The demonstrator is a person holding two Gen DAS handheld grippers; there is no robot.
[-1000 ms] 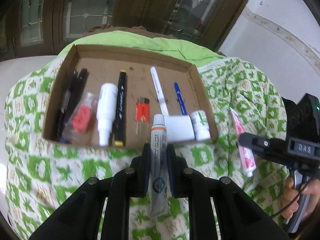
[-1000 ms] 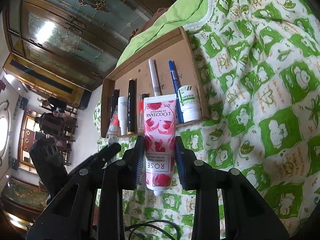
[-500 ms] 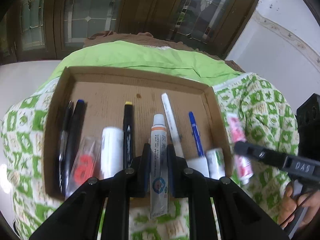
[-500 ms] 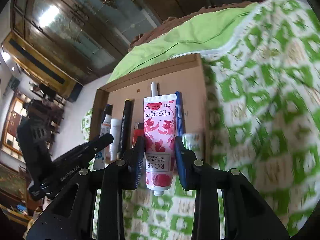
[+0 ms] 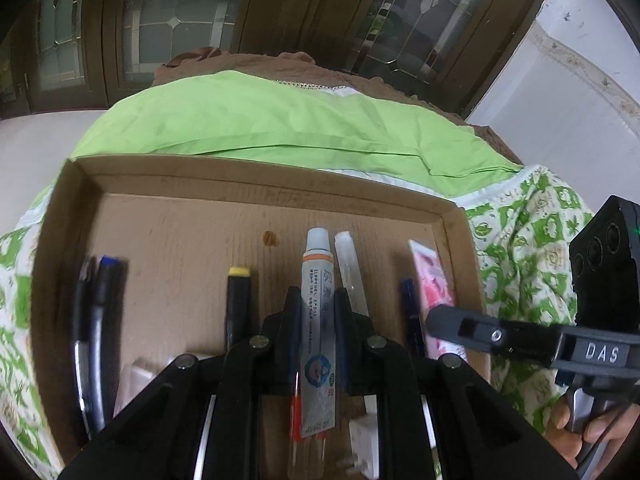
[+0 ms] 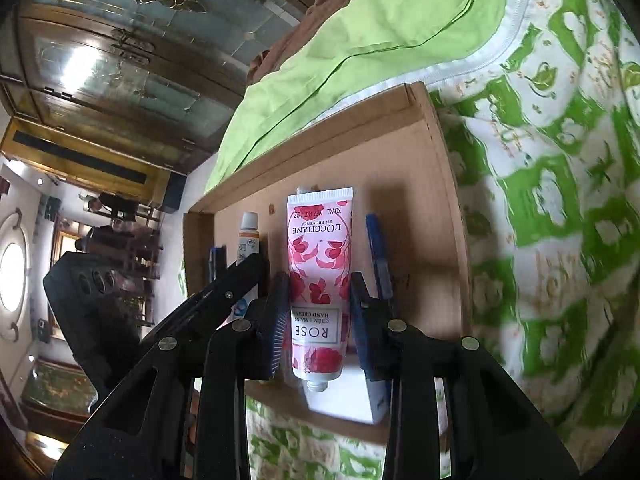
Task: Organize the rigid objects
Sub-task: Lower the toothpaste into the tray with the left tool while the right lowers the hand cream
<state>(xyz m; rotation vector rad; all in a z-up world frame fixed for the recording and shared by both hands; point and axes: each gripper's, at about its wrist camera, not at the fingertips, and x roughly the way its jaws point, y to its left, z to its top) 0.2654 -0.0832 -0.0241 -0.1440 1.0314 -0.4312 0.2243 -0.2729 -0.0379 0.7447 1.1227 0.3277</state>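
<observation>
Both claws have swung in over the cardboard tray (image 5: 256, 184), left claw (image 5: 316, 312) pinching the ointment tube (image 5: 318, 280), right claw (image 6: 318, 308) clamping the rose hand cream (image 6: 320, 248) (neither set down yet) among pens already placed.

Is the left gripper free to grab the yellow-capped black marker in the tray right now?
Probably not: the left gripper is shut on the white ointment tube, so it must release that first. The black marker lies unobstructed just left of it in the cardboard tray.
</observation>
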